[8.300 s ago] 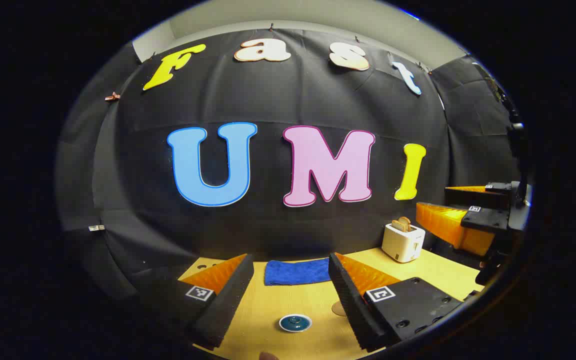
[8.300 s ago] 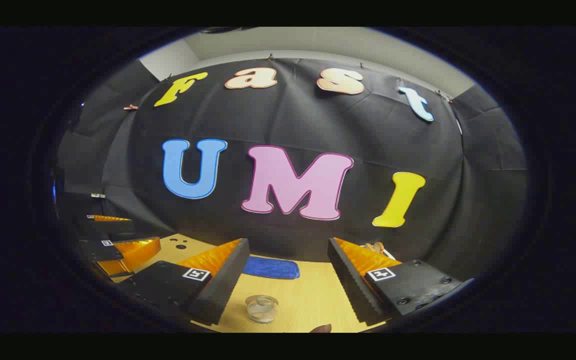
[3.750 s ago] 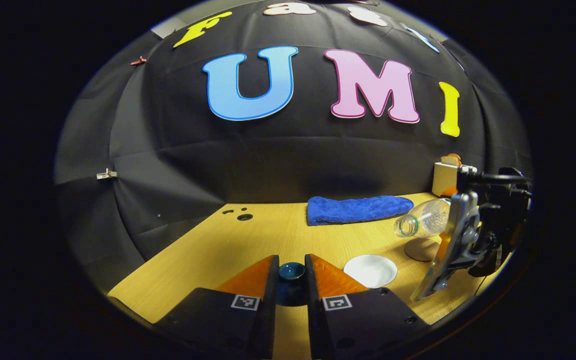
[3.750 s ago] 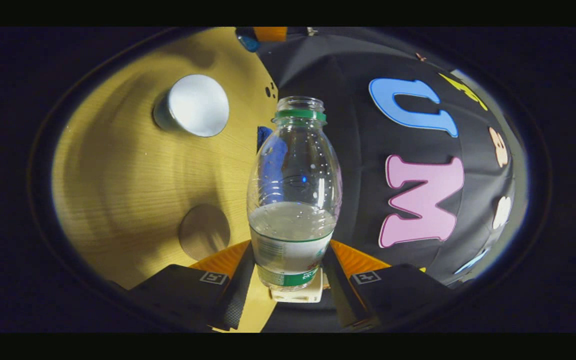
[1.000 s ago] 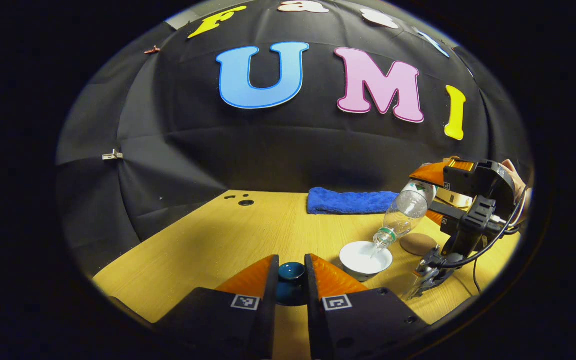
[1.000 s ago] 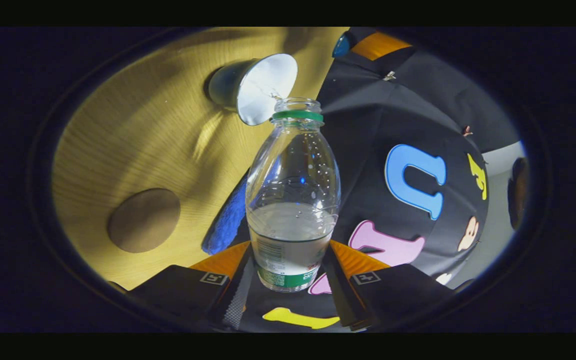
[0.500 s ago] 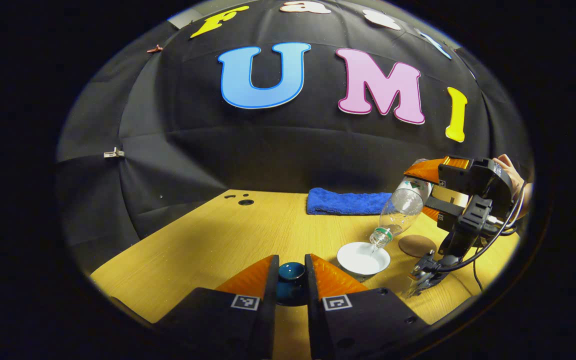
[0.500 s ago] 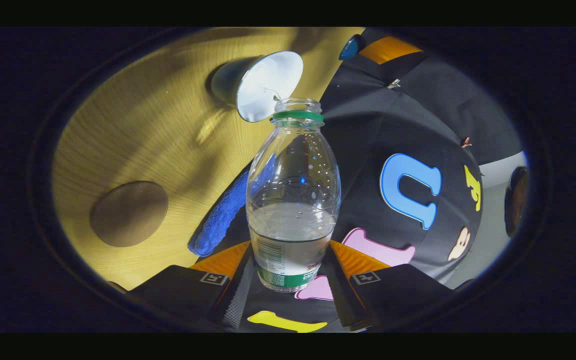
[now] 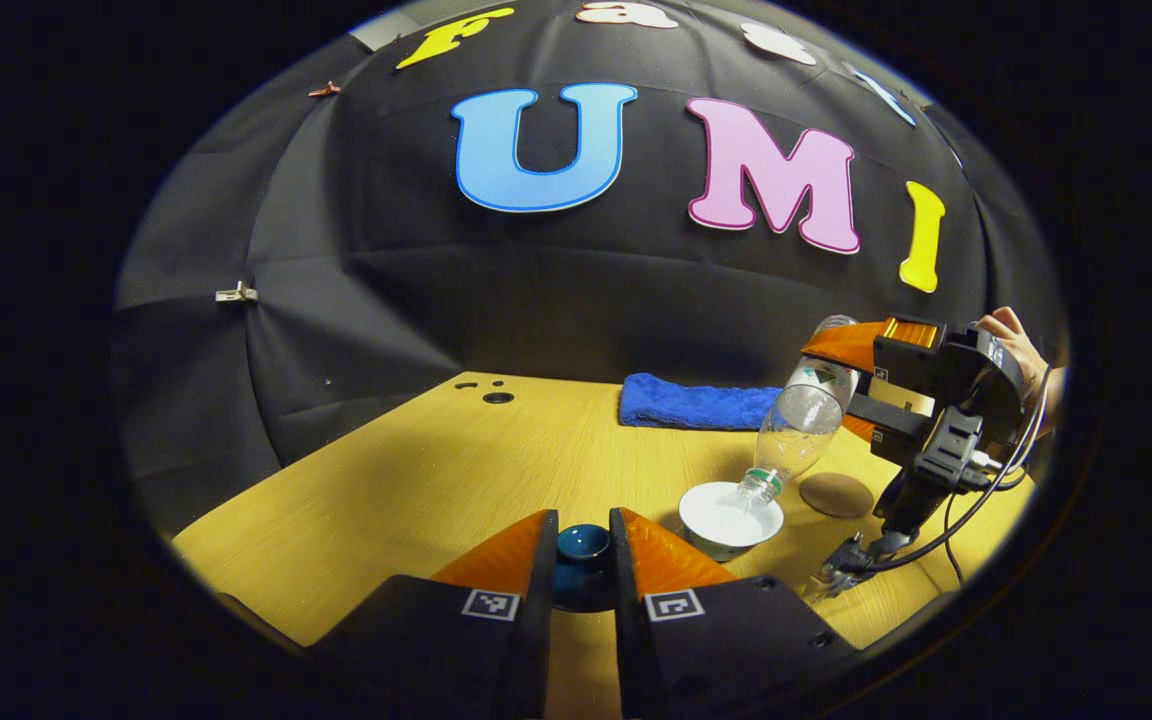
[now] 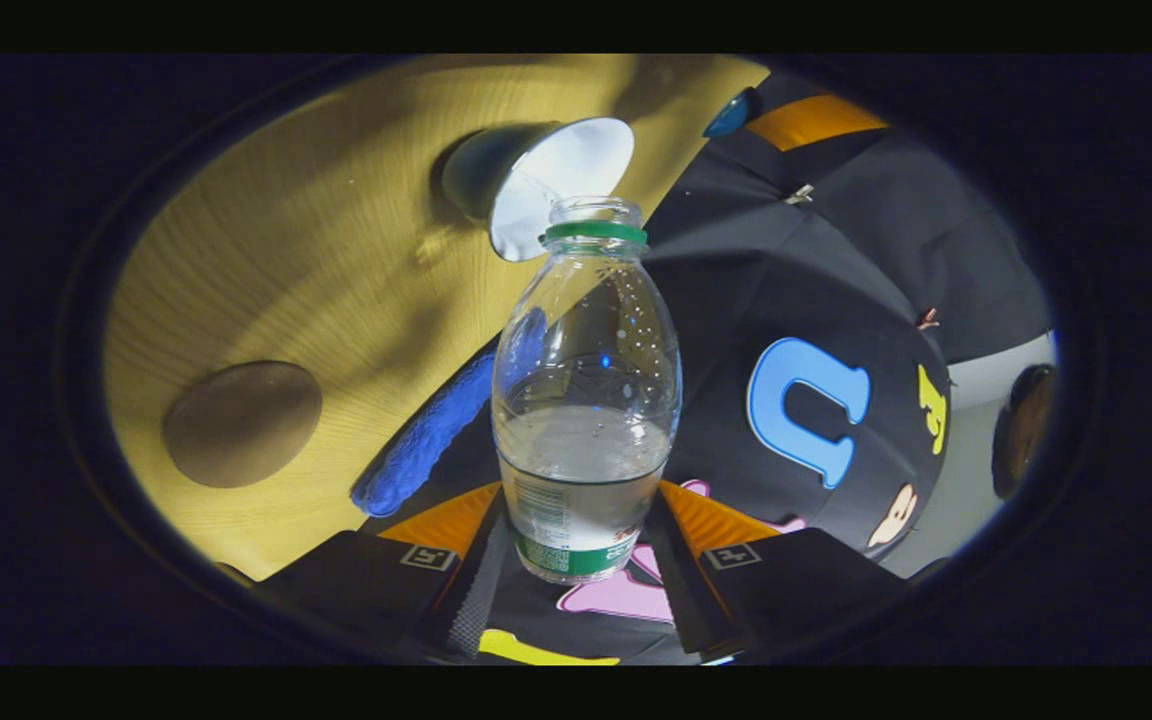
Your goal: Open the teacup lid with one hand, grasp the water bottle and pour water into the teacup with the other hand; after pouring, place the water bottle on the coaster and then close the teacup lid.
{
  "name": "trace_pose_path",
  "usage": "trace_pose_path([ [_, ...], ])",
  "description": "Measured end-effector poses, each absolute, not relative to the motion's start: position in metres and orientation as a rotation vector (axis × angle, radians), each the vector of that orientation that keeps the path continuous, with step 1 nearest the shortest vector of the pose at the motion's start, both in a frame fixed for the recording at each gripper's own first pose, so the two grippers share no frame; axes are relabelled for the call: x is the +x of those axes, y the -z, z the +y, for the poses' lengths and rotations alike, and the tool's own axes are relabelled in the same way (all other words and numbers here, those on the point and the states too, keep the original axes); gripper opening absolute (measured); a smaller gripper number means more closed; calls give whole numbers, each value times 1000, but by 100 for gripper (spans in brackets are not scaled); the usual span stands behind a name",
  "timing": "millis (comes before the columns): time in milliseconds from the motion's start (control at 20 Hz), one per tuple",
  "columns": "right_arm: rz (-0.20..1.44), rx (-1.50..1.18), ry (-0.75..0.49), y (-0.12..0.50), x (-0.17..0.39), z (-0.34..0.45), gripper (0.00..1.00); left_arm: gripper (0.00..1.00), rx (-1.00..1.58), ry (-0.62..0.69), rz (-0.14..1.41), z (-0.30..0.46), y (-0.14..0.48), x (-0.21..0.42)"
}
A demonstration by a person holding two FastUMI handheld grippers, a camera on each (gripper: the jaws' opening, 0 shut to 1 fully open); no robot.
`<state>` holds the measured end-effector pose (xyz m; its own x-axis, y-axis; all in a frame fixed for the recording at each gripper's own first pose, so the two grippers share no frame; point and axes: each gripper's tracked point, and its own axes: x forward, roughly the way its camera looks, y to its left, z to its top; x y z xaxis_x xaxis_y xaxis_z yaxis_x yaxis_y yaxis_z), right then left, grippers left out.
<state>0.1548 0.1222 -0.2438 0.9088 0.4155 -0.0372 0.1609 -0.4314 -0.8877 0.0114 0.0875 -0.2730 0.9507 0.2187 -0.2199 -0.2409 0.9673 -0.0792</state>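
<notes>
Left gripper (image 9: 581, 545): nearly closed, both fingers pressing the dark blue teacup lid (image 9: 582, 543) from either side, held above the wooden table (image 9: 416, 470).
Teacup (image 9: 730, 516): white inside, uncovered, standing on the table at about 2 o'clock from the lid, just right of the left gripper's fingers; in the right gripper view it (image 10: 556, 190) lies at 12 o'clock past the bottle's mouth.
Right gripper (image 10: 576, 535): narrowly open, both fingers clamped on the labelled lower body of the water bottle (image 10: 586, 400); a hand (image 9: 1011, 335) holds it from the far right.
Bottle axis: tilted, base up at 1 o'clock, open mouth (image 9: 758, 487) down at 7 o'clock, over the teacup's right rim.
Coaster (image 9: 836, 493): round, brown, bare, just right of the teacup.
Towel (image 9: 691, 403): blue, folded, at the table's far edge behind the teacup.
</notes>
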Motion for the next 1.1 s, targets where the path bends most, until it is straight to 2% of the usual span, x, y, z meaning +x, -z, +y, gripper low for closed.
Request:
trace_pose_path([
  [50,-422,-2024,-303,242,154,122,72,31,-108,-236,211,88,273,10],
  [250,-423,-2019,-301,243,153,122,74,31,-111,-247,211,92,273,5],
  [300,-416,-2008,-305,243,153,122,75,35,-110,-248,211,93,272,5],
  [350,-405,-1989,-308,245,154,120,74,31,-110,-250,212,93,272,4],
  [500,-320,-1896,-339,254,157,115,72,31,-105,-250,211,91,269,4],
  [550,-268,-1848,-349,260,158,110,75,31,-101,-248,210,90,269,5],
  [600,-211,-1783,-356,265,158,106,72,31,-97,-247,210,90,266,7],
  [750,-59,-1544,-358,270,156,101,75,31,-96,-243,203,88,262,10],
  [850,-21,-1399,-372,272,152,100,75,31,-88,-239,207,85,262,14],
  [900,-4,-1334,-392,277,148,101,75,35,-85,-236,211,84,262,16],
  [950,17,-1272,-414,283,145,104,73,31,-85,-232,217,81,263,17],
  [1100,99,-1066,-438,296,138,108,75,31,-90,-227,221,78,261,23],
])
